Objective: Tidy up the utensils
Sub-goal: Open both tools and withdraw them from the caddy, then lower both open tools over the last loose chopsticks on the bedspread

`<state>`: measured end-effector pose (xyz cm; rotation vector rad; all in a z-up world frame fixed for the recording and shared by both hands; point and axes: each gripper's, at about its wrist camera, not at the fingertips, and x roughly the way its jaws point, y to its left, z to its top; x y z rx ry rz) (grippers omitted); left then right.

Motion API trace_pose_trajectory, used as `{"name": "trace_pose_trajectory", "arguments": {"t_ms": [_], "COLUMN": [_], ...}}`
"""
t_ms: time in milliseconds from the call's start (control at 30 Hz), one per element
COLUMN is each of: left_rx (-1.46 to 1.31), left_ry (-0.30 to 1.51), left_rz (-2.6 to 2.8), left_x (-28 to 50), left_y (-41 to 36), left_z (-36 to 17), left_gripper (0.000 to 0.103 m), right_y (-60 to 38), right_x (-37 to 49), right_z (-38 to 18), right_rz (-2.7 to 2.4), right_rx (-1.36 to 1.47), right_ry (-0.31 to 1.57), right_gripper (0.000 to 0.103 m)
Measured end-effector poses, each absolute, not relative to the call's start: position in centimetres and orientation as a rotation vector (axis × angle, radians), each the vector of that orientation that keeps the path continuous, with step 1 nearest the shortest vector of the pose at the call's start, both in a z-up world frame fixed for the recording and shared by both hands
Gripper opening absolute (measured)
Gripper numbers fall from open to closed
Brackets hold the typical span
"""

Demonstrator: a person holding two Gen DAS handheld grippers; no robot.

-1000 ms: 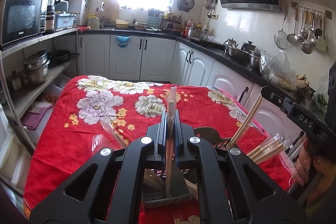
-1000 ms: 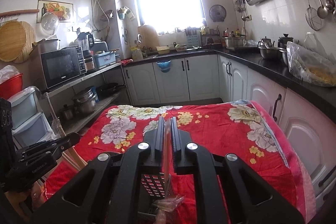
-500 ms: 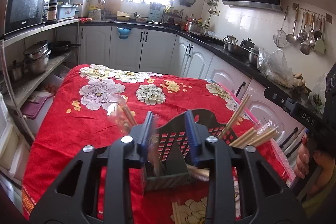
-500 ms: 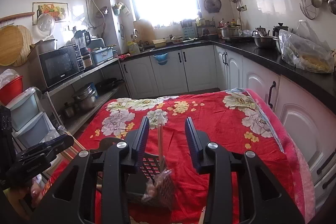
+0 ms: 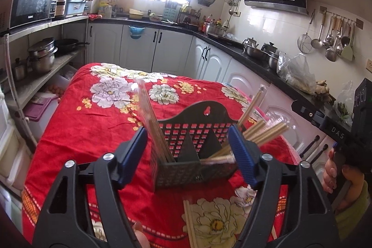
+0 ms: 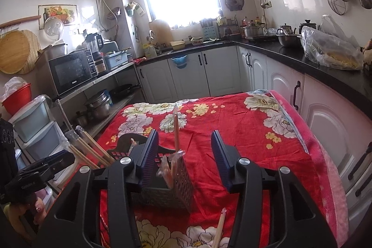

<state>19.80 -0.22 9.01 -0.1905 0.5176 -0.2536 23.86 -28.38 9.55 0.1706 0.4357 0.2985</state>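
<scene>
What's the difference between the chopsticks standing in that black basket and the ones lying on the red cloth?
The wrapped chopsticks stand nearly upright inside the black basket; the loose chopsticks lie flat on the red cloth in front of it. The standing pair is in a clear plastic sleeve; the lying pair looks bare in the left view. The standing ones are sorted, the lying ones not yet. Both are pale, slender wooden sticks.

Left claw (image 5: 187, 150) now wide open, no more clamped on wrapped chopsticks (image 5: 152, 122); they lean in black holder (image 5: 186, 155). Right claw (image 6: 183, 152) also open, its chopstick pack (image 6: 176, 131) released into holder.
</scene>
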Motion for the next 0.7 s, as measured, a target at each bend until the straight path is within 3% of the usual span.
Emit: {"name": "trace_pose_trajectory", "arguments": {"t_ms": [333,700], "left_rx": [-0.178,-0.183], "left_ry": [0.547,0.621], "left_rz": [-0.268,-0.25], "left_x": [17.6,16.9], "left_y": [-0.2,-0.2], "left_z": [7.9,5.3], "left_gripper": [0.088,0.092], "right_y": [-28.8,-28.4], "right_x": [21.6,20.3], "right_z": [7.6,4.0], "right_rz": [0.31,0.318], "right_rx": [0.165,0.149], "right_ry": [0.489,0.587], "right_gripper": [0.051,0.058]}}
